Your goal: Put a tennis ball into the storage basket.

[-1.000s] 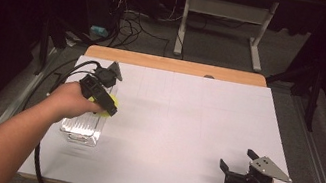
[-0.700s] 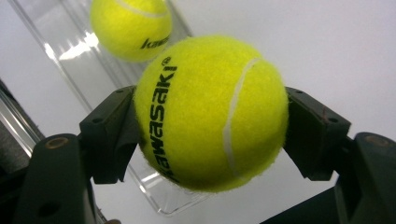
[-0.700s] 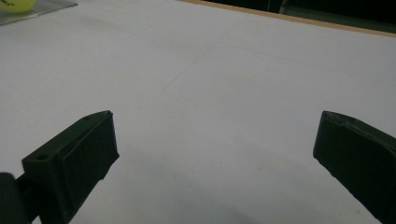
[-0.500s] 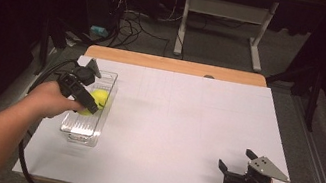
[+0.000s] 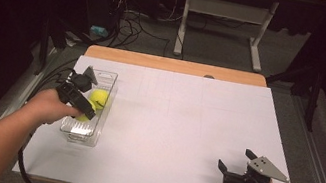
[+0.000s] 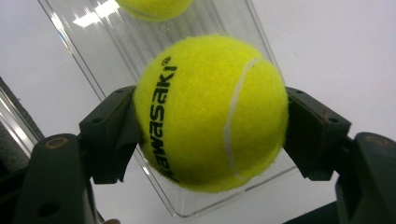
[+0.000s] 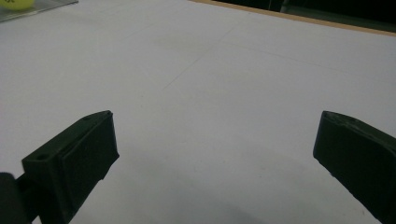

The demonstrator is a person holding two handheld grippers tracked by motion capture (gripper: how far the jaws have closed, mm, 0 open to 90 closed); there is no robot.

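Moving toward the near part of the clear tray (image 5: 107, 77) since a second ago and dipping lower, with the left tongs (image 5: 89, 110) now low over it instead of above its far part. Staying put near the front right edge of the white tabletop (image 5: 185, 126), with the right tongs (image 5: 232, 160) wide open and holding nothing, well apart from the tray.

Squeezing a yellow tennis ball (image 6: 210, 112) between the two black jaws of the left tongs (image 6: 212, 135), seen up close in the left gripper view, pads pressing on both sides. Hanging right over the tray (image 6: 116, 37), not yet resting on its floor as far as can be told. Sitting just past it in the same tray, a second yellow ball (image 5: 99, 97), close to the held one.

Looking like the putting-down step: bringing the ball into the tray beside the other one. Needing next a small drop until the ball is touching the tray floor, then opening the jaws gently so nothing rolls or bumps the second ball, then lifting straight up and away.
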